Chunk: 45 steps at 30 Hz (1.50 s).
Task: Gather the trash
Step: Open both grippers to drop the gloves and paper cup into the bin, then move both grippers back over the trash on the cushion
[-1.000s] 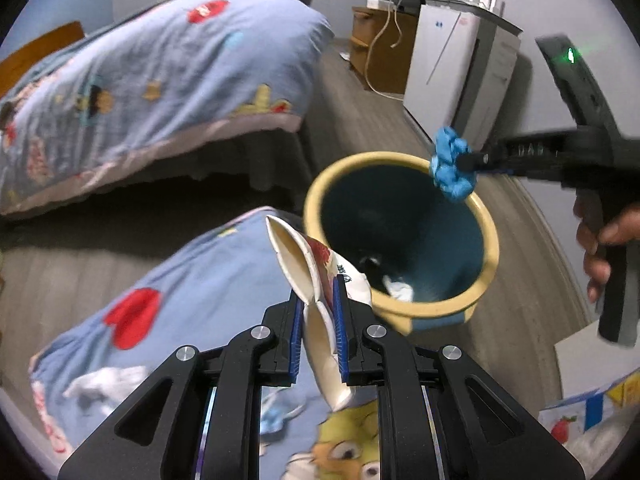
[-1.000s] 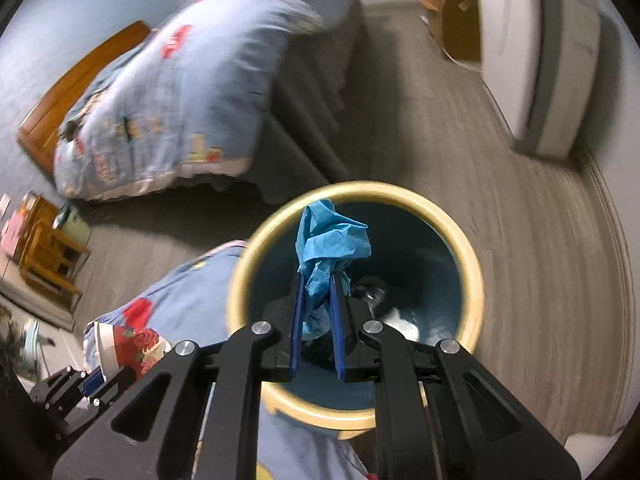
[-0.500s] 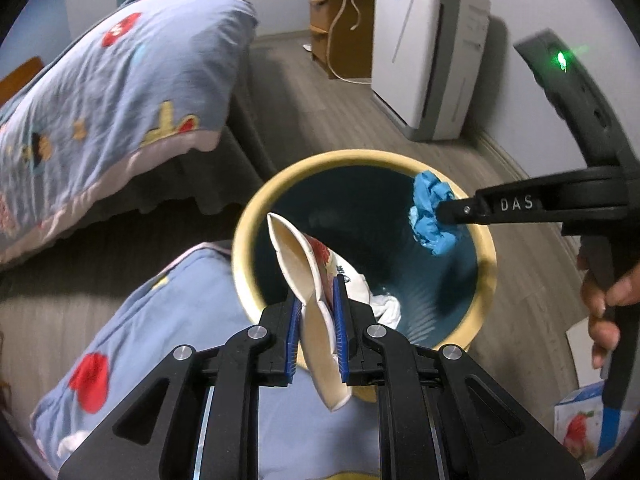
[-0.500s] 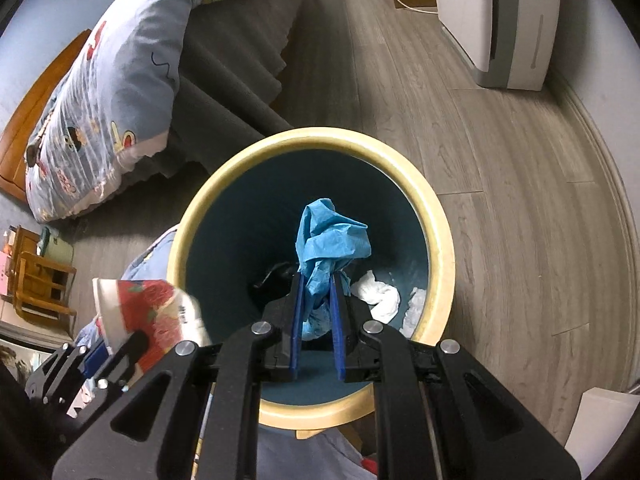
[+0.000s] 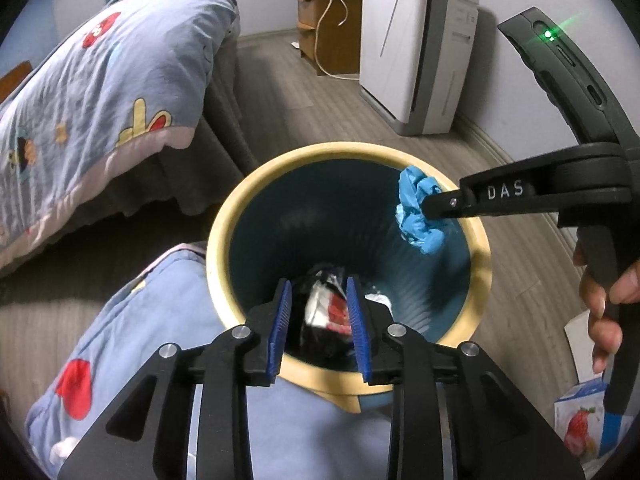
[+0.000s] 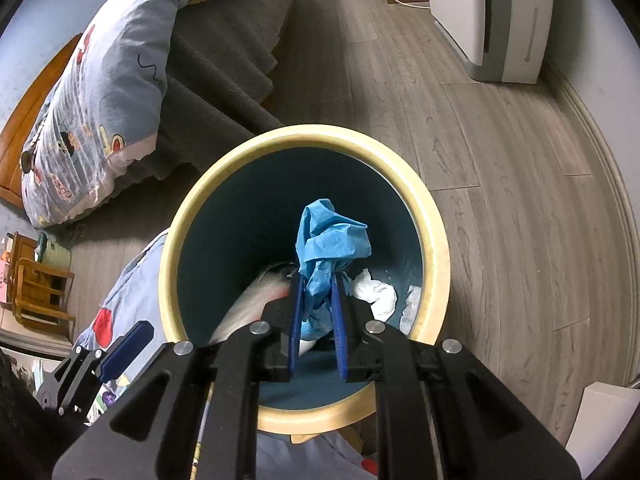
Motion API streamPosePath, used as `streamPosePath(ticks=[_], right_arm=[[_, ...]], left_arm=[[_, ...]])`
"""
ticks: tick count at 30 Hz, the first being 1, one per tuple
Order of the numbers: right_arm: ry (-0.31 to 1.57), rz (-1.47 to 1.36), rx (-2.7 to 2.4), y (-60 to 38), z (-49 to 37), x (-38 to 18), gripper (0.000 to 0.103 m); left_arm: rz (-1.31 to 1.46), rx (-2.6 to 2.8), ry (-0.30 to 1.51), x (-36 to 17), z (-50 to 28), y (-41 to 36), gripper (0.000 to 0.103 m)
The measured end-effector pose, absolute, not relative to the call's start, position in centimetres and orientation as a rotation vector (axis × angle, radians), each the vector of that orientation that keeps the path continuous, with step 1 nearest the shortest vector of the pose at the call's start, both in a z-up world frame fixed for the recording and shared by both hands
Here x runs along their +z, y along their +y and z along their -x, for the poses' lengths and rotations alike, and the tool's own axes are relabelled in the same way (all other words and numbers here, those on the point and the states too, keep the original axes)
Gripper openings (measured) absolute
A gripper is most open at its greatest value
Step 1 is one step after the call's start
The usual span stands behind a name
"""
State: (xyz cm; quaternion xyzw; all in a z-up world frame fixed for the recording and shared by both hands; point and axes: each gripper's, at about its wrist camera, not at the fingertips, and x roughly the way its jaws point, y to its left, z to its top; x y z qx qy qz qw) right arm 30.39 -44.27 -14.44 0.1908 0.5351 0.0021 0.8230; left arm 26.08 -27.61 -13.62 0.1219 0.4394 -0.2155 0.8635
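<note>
A round bin with a cream rim (image 5: 224,216) and dark teal inside stands on the floor; it also shows in the right wrist view (image 6: 434,216). My left gripper (image 5: 319,322) is open over the near rim. A crushed paper cup (image 5: 326,308) is blurred inside the bin below it; it also shows in the right wrist view (image 6: 252,300). My right gripper (image 6: 316,320) is shut on a crumpled blue wrapper (image 6: 330,240) and holds it over the bin's mouth; the wrapper also shows in the left wrist view (image 5: 418,216). White tissues (image 6: 376,292) lie at the bottom.
A bed with a blue cartoon quilt (image 5: 100,80) is at the left. A blue cushion (image 5: 132,340) lies against the bin. A white air purifier (image 5: 416,48) and a wooden cabinet (image 5: 332,28) stand by the wall. A small carton (image 5: 580,424) sits at the right.
My left gripper has opened and let go of the paper cup, which has dropped into the bin. My right gripper has moved a little further over the bin with the blue wrapper.
</note>
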Motion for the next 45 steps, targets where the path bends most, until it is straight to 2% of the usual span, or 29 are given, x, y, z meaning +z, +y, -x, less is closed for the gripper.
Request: streamPosePath(ticks=[3,6,7,11,13,16,22,29,37,45], right_arm=[[1.128,-0.405,-0.011,-44.5,-30.3,-14.3,0.04],[1.115,-0.405,-0.027,-44.7,-30.2,-14.1,0.051],[1.108,-0.406,-0.032,-44.7,-30.2,-14.0,0.057],[1.091,-0.402,-0.045,-44.7,-30.1,-13.6,0.069],[1.078,-0.399,-0.053,-44.6,-30.0,-13.3,0.08],[1.06,-0.38,-0.067,-44.3,-29.8,-12.6,0.091],[1.025,-0.327,-0.055,-42.1,-29.3,-10.1,0.097],[0.964,-0.224,-0.021,-38.7,-28.0,-6.0,0.097],[0.819,-0.13,0.055,-33.4,-24.7,-0.2,0.097],[0.753,-0.081,0.152,-27.4,-21.1,2.2,0.097]], left_arm=[[-0.254,-0.441,0.918,-13.6,-25.8,-27.1,0.034],[-0.24,-0.432,0.919,-13.4,-25.7,-26.6,0.037],[-0.233,-0.428,0.918,-13.3,-25.7,-26.3,0.041],[-0.214,-0.407,0.907,-12.9,-25.6,-25.6,0.063],[-0.206,-0.386,0.894,-12.5,-25.4,-25.1,0.077],[-0.177,-0.362,0.876,-11.8,-25.2,-24.2,0.086],[-0.182,-0.33,0.861,-11.0,-24.2,-22.3,0.09],[-0.166,-0.266,0.854,-9.3,-22.3,-18.4,0.09],[-0.133,-0.184,0.849,-6.6,-18.1,-10.9,0.092],[-0.066,-0.084,0.817,-2.8,-11.7,-2.8,0.095]])
